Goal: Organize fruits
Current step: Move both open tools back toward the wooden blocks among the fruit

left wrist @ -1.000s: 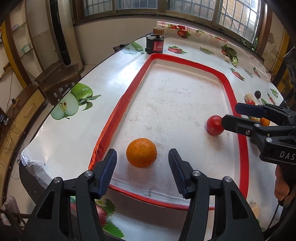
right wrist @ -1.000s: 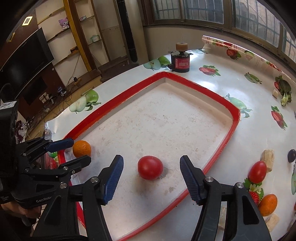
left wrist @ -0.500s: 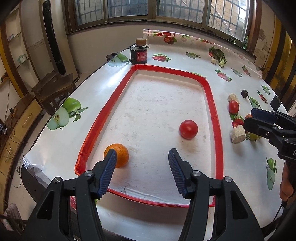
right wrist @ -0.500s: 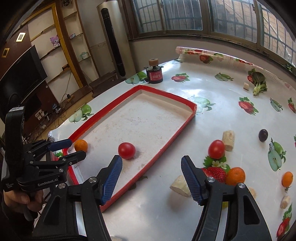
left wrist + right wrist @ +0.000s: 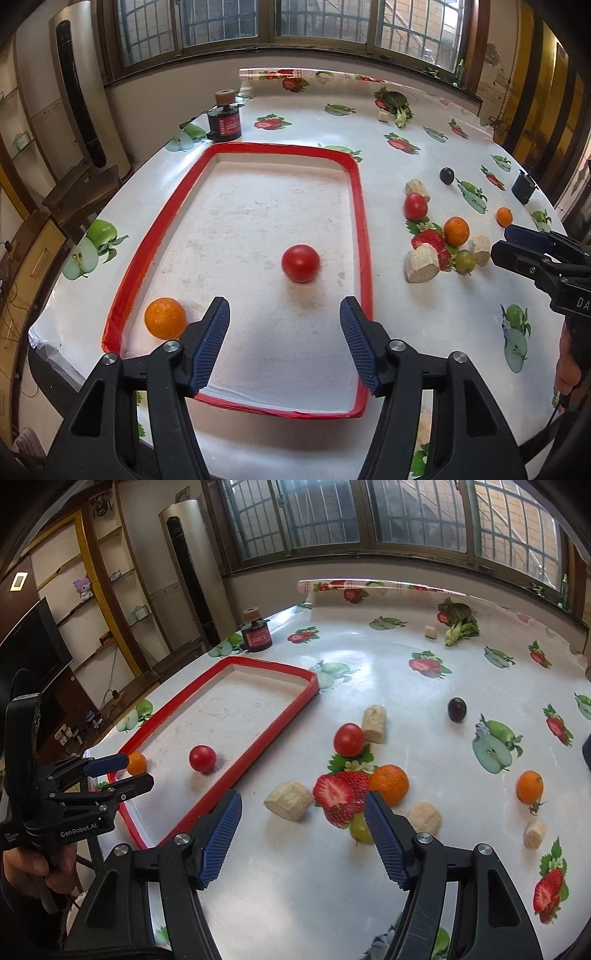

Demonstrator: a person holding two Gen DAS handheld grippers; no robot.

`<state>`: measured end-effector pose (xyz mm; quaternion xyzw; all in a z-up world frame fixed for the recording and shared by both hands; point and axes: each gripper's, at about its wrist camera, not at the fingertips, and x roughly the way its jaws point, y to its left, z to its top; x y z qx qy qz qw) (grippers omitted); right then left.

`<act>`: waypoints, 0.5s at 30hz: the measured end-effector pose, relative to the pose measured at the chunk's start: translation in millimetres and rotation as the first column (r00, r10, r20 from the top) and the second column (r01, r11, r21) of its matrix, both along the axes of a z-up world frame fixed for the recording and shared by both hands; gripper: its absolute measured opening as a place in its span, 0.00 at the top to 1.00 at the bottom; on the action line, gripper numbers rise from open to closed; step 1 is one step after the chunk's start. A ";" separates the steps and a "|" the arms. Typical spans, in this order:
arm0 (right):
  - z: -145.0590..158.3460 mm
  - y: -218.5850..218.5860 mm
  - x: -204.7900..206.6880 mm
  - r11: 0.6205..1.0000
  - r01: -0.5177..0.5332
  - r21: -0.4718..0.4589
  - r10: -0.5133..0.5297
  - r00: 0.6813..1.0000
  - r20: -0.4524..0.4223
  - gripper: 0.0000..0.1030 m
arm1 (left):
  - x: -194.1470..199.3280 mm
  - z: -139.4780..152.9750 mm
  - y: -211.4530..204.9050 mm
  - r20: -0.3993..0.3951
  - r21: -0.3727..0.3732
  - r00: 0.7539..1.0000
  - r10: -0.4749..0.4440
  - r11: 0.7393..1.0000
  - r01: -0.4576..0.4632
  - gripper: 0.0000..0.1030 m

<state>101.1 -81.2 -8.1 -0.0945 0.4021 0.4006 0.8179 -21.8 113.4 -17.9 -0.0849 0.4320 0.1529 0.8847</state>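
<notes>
A red-rimmed tray (image 5: 360, 221) (image 5: 258, 753) holds an orange (image 5: 165, 318) (image 5: 137, 763) in its near left corner and a red tomato (image 5: 300, 263) (image 5: 202, 758). My left gripper (image 5: 284, 306) (image 5: 122, 771) hovers over the tray's near end, its jaws opening with nothing between them. To the tray's right lie a second tomato (image 5: 415, 206) (image 5: 349, 739), an orange (image 5: 456, 231) (image 5: 389, 783), a small orange (image 5: 529, 786), a dark plum (image 5: 457, 709), a green grape (image 5: 360, 829) and beige chunks (image 5: 290, 799). My right gripper (image 5: 303, 799) (image 5: 506, 243) hangs above this group, jaws opening and empty.
A black jar with a red label (image 5: 224, 123) (image 5: 256, 634) stands beyond the tray's far left corner. Leafy greens (image 5: 461, 624) lie at the far side of the table. A small black object (image 5: 522, 186) sits near the right edge. Fruit pictures are printed on the tablecloth.
Both grippers drew back and rose. The left one left the orange and now faces the tray's middle. The right one swung right from the tomato to the loose fruit. Both jaws stand slightly wider.
</notes>
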 end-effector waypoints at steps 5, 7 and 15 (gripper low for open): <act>-3.6 -32.9 5.9 0.998 0.062 -0.009 -0.062 0.998 -0.003 0.31 | 8.1 0.7 -20.0 0.001 -0.014 0.999 -0.051 0.999 0.051 0.41; -4.9 -44.7 7.8 0.996 0.085 -0.013 -0.085 0.996 -0.005 0.31 | 11.2 1.4 -27.9 0.002 -0.014 0.997 -0.072 0.997 0.072 0.41; -9.1 -90.3 16.2 0.984 0.176 -0.018 -0.176 0.984 -0.016 0.31 | 28.4 4.5 -59.3 0.003 -0.024 0.988 -0.155 0.988 0.155 0.41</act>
